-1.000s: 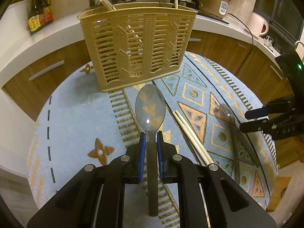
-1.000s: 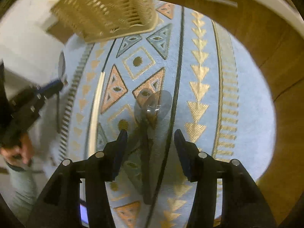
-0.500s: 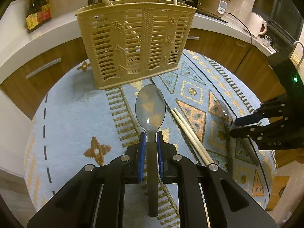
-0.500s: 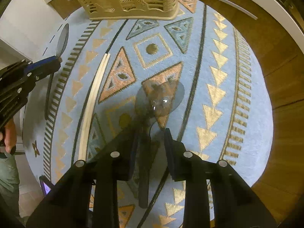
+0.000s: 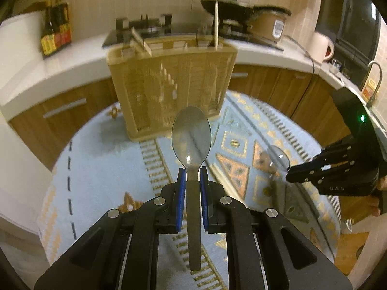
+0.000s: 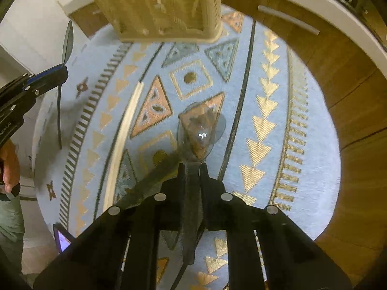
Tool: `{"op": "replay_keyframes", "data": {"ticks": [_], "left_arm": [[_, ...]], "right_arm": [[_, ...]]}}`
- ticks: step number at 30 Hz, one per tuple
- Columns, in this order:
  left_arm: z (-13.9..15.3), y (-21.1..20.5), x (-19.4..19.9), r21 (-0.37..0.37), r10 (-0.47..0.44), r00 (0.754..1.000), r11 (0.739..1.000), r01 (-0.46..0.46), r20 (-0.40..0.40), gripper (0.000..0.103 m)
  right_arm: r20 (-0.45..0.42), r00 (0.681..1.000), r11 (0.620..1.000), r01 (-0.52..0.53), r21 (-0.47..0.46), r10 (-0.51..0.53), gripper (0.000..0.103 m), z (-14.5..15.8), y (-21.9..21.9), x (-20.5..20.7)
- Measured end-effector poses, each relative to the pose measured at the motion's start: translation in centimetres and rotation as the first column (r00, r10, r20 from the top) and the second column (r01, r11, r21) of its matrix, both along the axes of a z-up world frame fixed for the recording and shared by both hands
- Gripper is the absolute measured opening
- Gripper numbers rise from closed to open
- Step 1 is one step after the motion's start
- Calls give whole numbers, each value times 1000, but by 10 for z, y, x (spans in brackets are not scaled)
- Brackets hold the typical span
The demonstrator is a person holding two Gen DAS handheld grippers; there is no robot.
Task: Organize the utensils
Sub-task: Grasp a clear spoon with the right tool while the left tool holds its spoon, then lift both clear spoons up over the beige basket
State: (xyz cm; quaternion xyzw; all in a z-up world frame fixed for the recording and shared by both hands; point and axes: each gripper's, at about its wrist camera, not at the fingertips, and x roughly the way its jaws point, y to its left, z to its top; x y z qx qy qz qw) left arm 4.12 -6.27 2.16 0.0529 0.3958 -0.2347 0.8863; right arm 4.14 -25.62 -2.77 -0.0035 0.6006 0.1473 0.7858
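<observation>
My left gripper [image 5: 192, 172] is shut on a grey translucent spoon [image 5: 191, 136], bowl forward, held above the patterned mat. A beige slatted utensil basket [image 5: 171, 89] stands ahead of it with chopsticks and utensils sticking out. My right gripper [image 6: 192, 166] is shut on a second translucent spoon [image 6: 199, 133], lifted off the mat; it also shows in the left wrist view [image 5: 292, 172] holding that spoon [image 5: 278, 159]. A pair of pale chopsticks [image 6: 122, 142] lies on the mat left of the right gripper. The basket [image 6: 164, 7] is at the top of the right wrist view.
The round table wears a light blue mat [image 5: 101, 159] with gold triangles. Behind are a white counter [image 5: 24, 72] with sauce bottles [image 5: 55, 33], a stove, a rice cooker [image 5: 271, 24] and a kettle [image 5: 323, 47]. A phone [image 6: 63, 238] lies near the table's edge.
My right gripper closed on the second spoon and lifted it off the mat. My left gripper rose with its spoon and tilted up towards the basket.
</observation>
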Motion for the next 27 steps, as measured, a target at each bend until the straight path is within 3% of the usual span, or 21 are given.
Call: {"op": "replay_keyframes", "data": {"ticks": [6,12,16,19,24,27], "left_arm": [[30,3,-12,-67,12,996,998,-6,92,10],[60,5,-11,-158,48,985,987,-22,163,10],[87,10,-6,-239,84,968,971,-26,236,10],[105,16,3,-327,119,956,945,-25,269,10],[125,13,24,-407,170,931,913,-26,322,10],[133,5,36,-423,191,907,906,-15,377,10]], "right_arm": [[115,993,996,26,90,-36,10,35,-11,-6],[262,963,984,10,177,-57,10,79,5,-15],[406,910,975,-5,222,-88,10,116,8,-13],[474,870,960,-5,280,-134,10,137,3,-6],[505,843,931,-12,365,-187,10,157,-1,23],[572,787,929,4,369,-230,10,168,0,40]]}}
